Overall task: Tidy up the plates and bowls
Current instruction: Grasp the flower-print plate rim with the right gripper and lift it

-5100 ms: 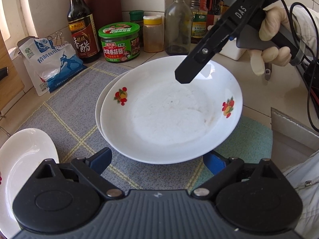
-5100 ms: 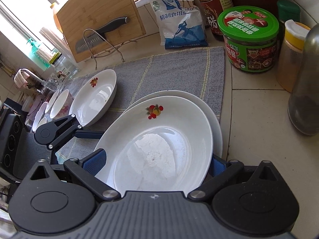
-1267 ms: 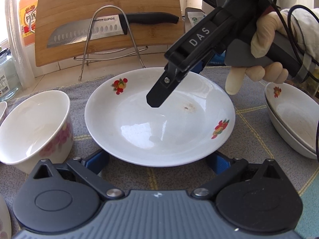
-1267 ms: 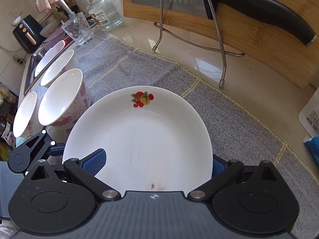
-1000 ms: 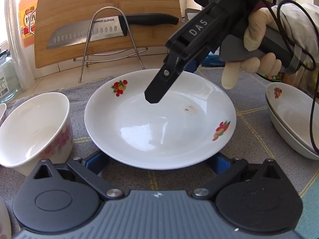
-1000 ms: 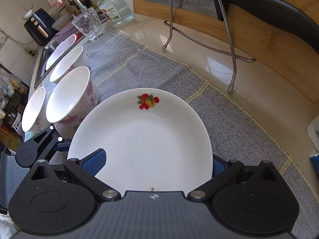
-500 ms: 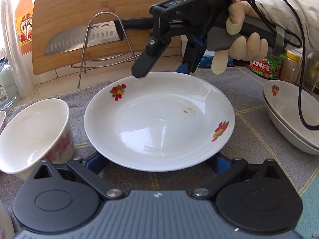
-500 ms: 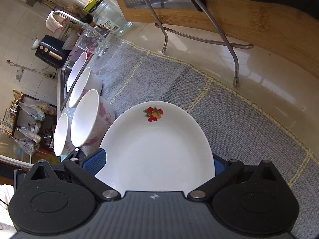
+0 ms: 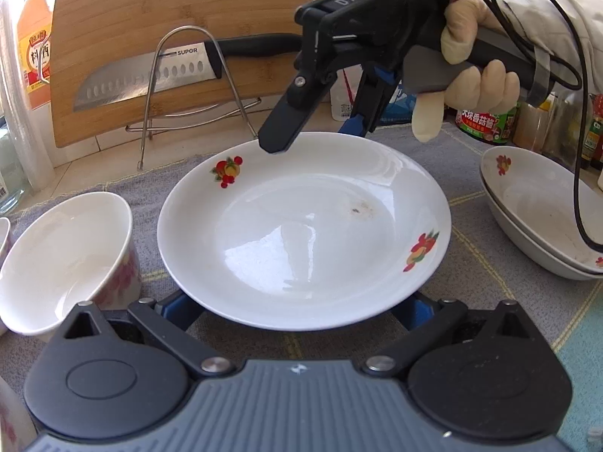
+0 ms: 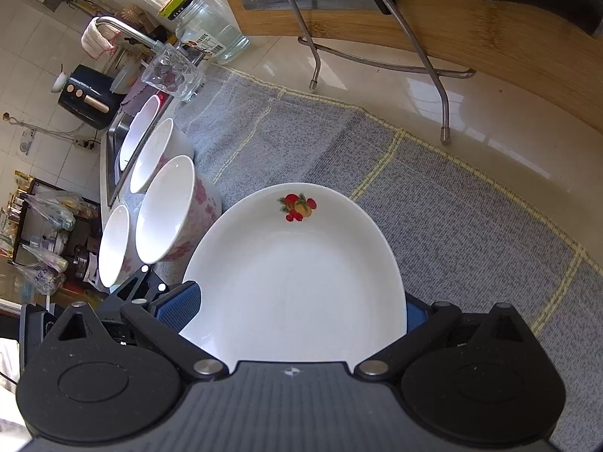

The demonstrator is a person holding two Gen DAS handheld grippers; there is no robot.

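A white plate [image 9: 301, 226] with fruit decals lies on the grey mat [image 9: 490, 301]. My left gripper [image 9: 297, 307] is open, its blue pads spread wide either side of the plate's near rim. My right gripper [image 9: 316, 137], held by a gloved hand [image 9: 475, 75], is open at the far rim, one finger above it and the blue-padded finger behind it. In the right wrist view the plate [image 10: 297, 275] fills the gap of my right gripper [image 10: 294, 305], and a finger [image 10: 137, 286] of the left gripper shows at its left. A pink-flowered bowl [image 9: 64, 256] stands left of the plate.
Two stacked plates [image 9: 535, 211] sit at the right. Several bowls [image 10: 150, 154] line up toward the sink [image 10: 113, 139], by a glass [image 10: 173, 75]. A cutting board [image 9: 169, 19], a knife [image 9: 150, 79] on a wire rack and jars [image 9: 482, 124] stand behind.
Both grippers came from the two-plate stack to this plate. In the last second my right gripper drew back from over the plate's middle to its far rim and rolled sideways.
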